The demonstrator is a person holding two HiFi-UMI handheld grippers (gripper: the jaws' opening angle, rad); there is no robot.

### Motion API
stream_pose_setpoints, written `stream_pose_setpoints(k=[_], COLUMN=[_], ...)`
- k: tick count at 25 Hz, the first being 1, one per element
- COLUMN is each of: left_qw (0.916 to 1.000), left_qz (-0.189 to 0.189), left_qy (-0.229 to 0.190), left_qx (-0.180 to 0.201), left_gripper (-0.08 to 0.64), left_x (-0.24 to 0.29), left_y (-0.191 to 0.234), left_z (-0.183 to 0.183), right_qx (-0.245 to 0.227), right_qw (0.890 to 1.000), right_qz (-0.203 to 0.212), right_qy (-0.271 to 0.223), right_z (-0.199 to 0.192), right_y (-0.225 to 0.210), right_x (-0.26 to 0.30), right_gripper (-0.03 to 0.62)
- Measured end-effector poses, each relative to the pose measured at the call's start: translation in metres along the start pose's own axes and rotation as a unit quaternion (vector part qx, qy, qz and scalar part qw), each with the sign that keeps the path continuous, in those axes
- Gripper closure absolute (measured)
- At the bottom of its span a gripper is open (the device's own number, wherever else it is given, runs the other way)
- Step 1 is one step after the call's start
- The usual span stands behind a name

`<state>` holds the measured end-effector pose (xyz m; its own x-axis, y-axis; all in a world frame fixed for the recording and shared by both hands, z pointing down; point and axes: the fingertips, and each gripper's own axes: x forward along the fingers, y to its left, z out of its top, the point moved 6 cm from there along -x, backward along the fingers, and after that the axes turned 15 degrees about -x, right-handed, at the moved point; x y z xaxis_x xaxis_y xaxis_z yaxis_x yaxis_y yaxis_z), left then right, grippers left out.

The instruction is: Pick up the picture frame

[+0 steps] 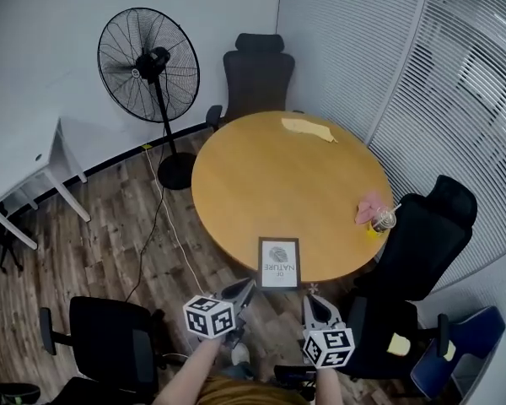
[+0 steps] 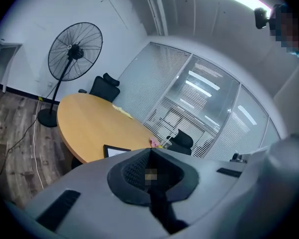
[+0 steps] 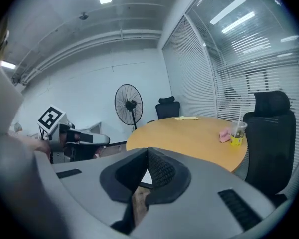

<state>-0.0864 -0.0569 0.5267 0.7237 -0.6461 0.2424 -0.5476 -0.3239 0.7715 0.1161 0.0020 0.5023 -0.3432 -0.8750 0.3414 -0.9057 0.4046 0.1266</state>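
– Nearest, the left hand-held gripper (image 1: 246, 286) and right hand-held gripper (image 1: 309, 301) are both closed, holding nothing, just short of the surface (image 1: 270, 167).
– Then open one first. The frame (image 1: 279, 262) lies flat at the near edge, seemingly overhanging; I'd pinch that rim.
– Its look?
– Black border, white print, dark motif, likely rigid.

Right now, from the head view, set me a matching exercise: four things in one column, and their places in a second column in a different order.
Things:
1 picture frame
2 cup with straw
3 flat yellow item
4 standing fan

Places:
A on the floor, left of the table
B table's far edge, near the black chair
C table's near edge
D table's right edge, beside a pink thing

Pairs: 1-C, 2-D, 3-B, 4-A
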Motion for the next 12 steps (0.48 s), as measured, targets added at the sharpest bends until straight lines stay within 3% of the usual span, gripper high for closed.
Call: stream_pose_setpoints(k=[3, 6, 12], left_qw=[0.9999, 0.9996, 0.999], left_qz=[0.0, 0.001, 0.006], left_qy=[0.01, 0.021, 0.012], left_qx=[-0.008, -0.018, -0.042], left_gripper=[0.537, 0.537, 0.537], left_x=[0.005, 0.005, 0.014], left_y=[0.015, 0.024, 0.04], left_z=[0.006, 0.008, 0.015], right_qx=[-0.023, 0.003, 0.0], right_qw=[0.999, 1.0, 1.0], right_qz=[-0.012, -0.016, -0.007], right_qy=[0.02, 0.019, 0.029], right_z=[0.0, 0.002, -0.001], right_y=[0.001, 0.0, 0.001], right_x=[0.012, 0.018, 0.033], right_gripper=[0.58, 0.58, 0.58])
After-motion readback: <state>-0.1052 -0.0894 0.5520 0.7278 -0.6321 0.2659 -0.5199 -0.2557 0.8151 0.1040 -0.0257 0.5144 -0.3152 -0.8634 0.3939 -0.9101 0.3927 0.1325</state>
